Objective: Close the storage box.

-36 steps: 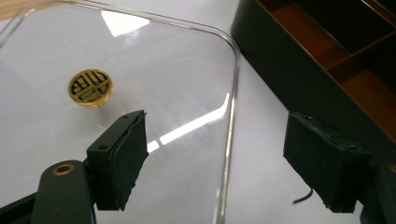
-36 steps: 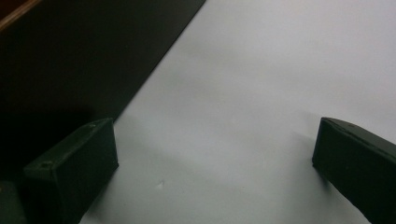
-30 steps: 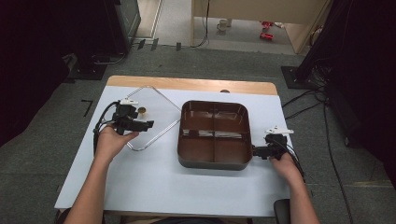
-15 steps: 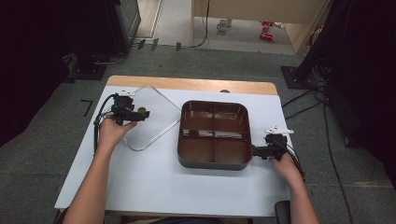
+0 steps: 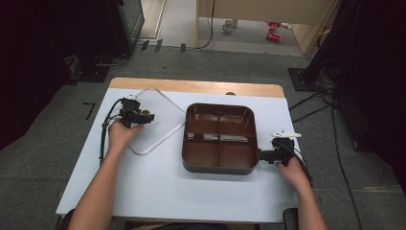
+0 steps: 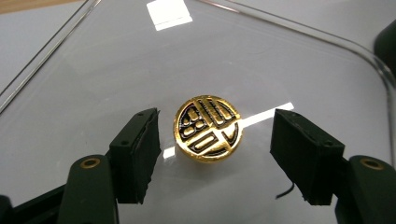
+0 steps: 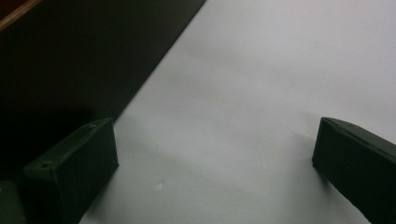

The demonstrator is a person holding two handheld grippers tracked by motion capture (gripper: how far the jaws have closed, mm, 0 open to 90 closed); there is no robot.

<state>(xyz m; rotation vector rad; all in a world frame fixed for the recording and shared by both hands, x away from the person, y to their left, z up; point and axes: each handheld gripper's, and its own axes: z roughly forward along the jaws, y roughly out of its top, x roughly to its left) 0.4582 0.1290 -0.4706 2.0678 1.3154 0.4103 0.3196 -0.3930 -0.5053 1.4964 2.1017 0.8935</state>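
Both hand-held grippers open: left [image 6: 212, 161] w/ jaws flanking gold knob [image 6: 208, 128], right [image 7: 215, 172] empty.

A four-compartment tray [image 5: 219, 137] sits near the middle of the table [image 5: 158, 191], a little toward the right. To its left lies a flat lid [image 5: 155, 122], its near corner just beside the tray's left wall. A round knob [image 6: 208, 128] sits on the lid, between the spread jaws of the left gripper [image 6: 215, 154], which hangs over the lid. The right gripper [image 5: 266, 155] rests at the tray's right near corner, jaws apart, the tray wall [image 7: 84, 60] just beside one jaw.
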